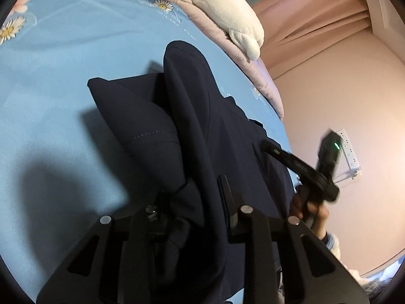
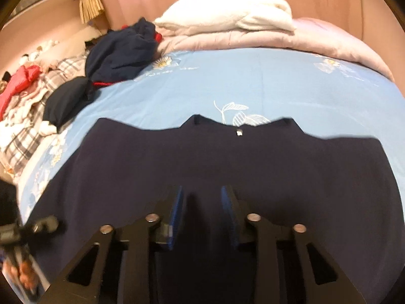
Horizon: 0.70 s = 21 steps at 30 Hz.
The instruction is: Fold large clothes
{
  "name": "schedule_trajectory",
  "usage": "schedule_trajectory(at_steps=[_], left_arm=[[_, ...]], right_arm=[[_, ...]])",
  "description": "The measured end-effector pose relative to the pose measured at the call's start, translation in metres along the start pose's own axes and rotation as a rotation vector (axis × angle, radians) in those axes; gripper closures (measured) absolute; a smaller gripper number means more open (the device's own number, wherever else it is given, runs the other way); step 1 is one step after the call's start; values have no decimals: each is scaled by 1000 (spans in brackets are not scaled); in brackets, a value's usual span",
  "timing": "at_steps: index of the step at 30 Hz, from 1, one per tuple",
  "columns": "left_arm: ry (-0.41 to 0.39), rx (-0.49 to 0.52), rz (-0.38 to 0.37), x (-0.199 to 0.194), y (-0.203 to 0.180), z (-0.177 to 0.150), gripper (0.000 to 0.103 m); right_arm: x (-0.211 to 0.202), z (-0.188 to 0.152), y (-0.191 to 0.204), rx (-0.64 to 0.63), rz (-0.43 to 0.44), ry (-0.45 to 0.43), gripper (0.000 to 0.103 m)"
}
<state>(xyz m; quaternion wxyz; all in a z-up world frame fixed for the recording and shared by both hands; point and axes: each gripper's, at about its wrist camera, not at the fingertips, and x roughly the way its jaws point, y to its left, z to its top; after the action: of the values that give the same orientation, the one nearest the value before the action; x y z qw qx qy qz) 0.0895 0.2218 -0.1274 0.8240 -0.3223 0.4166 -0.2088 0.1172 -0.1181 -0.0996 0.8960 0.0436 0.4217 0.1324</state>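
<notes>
Bunched navy fabric garment (image 1: 192, 131) is filling my left gripper (image 1: 195, 202), jaws clamping it | I'm seeing right gripper (image 2: 202, 200) hovering part-open just above it | garment is lying on light-blue daisy-print bedsheet (image 2: 253, 81)

A bed (image 2: 253, 76) with a light blue daisy-print sheet fills the room. At its head lie a white pillow (image 2: 227, 10) and a pale lilac quilt (image 2: 316, 40). Behind the bed hang pink curtains (image 1: 316, 12); beside it, a pink wall (image 1: 341, 96) carries a white socket strip (image 1: 350, 149).
</notes>
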Motion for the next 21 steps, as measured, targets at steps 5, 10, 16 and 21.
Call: schedule_trajectory(at_steps=[5, 10, 16, 21], left_arm=[[-25, 68, 19, -5, -21, -2, 79], [-25, 117, 62, -3, -40, -2, 79], [-39, 136, 82, -1, -54, 0, 79], [-46, 155, 117, 1, -65, -2, 79]], right_arm=[[33, 3, -8, 20, -37, 91, 80], [18, -3, -3, -18, -36, 98, 80], [-53, -51, 14, -128, 26, 28, 80], [-98, -113, 31, -227, 56, 40, 80]])
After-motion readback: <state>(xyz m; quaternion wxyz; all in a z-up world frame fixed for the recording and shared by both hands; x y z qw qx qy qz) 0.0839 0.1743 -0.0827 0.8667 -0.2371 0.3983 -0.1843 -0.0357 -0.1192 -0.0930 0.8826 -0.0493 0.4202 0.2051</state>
